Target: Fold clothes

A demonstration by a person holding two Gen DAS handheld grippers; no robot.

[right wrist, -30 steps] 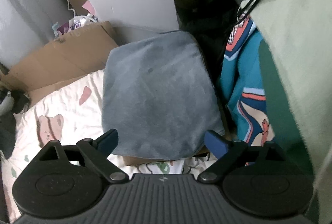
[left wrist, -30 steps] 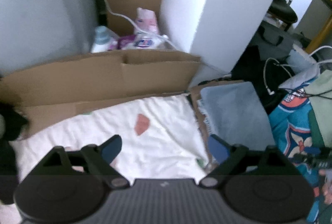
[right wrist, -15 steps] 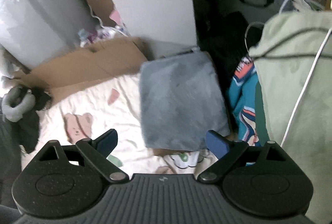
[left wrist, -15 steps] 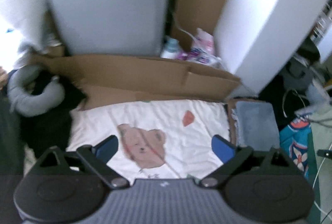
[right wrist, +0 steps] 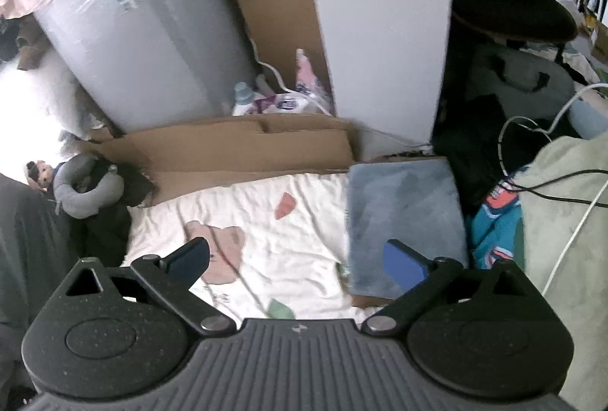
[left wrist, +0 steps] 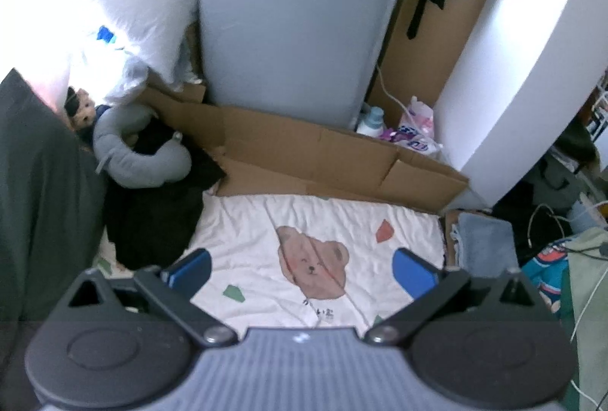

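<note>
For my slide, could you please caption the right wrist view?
Empty right hand-held gripper, jaws opening, above folded blue towel.

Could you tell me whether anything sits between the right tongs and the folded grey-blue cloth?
Nothing visible does. The right tongs are opening, empty, above the folded grey-blue cloth, which lies uncovered beside the white bear-print sheet.
</note>
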